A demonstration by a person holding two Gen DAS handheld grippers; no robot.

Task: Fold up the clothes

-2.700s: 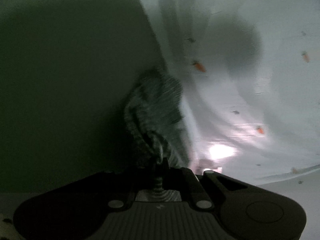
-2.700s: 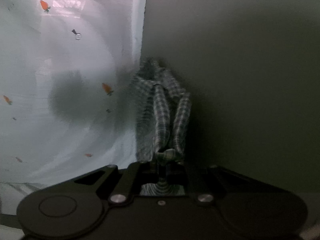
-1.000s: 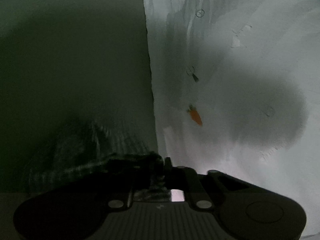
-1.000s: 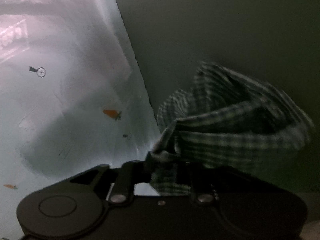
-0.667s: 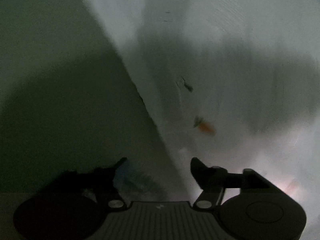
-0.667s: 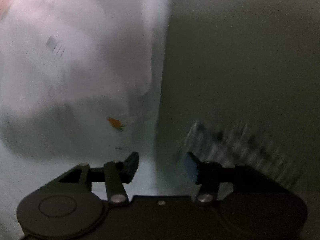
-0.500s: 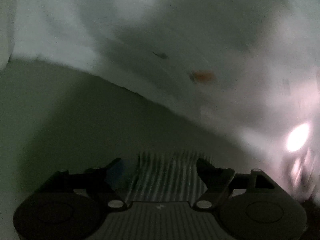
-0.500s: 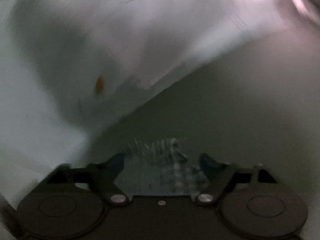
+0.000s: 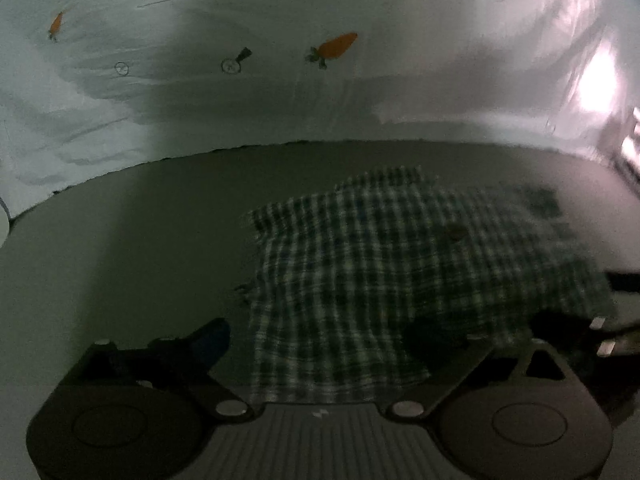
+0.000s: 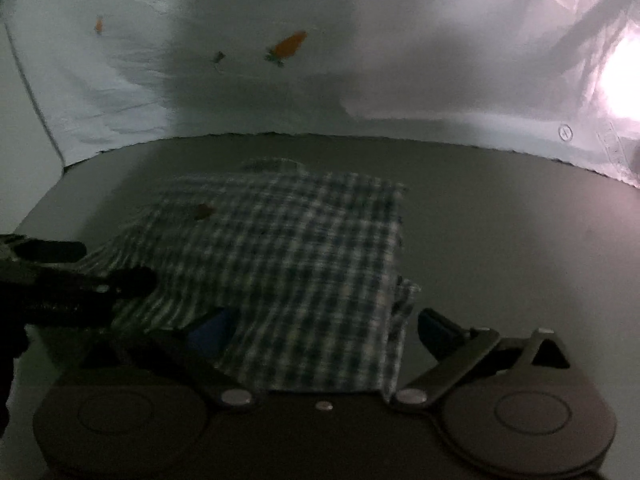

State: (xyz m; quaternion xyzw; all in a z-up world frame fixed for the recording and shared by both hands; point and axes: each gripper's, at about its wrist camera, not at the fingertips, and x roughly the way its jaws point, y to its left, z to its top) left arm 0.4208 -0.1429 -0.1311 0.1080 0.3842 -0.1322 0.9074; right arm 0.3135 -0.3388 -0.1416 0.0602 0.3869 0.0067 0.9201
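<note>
Both tongs opening, nothing clamped: left gripper (image 9: 320,336), right gripper (image 10: 324,324) over plaid garment (image 10: 280,264) on grey mat (image 10: 500,220). Risk — loose, ruffled right edge could bunch on regrasp, skewing fold.

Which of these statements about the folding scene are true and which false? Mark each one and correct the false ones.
1. The plaid cloth lies spread on the dark surface. True.
2. The right tool clamps the cloth. False: its jaws are opening, not pressing the cloth.
3. The pale backdrop has carrot prints. True.
4. The cloth is plain red. False: it is checked, dark and light.
5. The left tool is open. True, and opening further.
</note>
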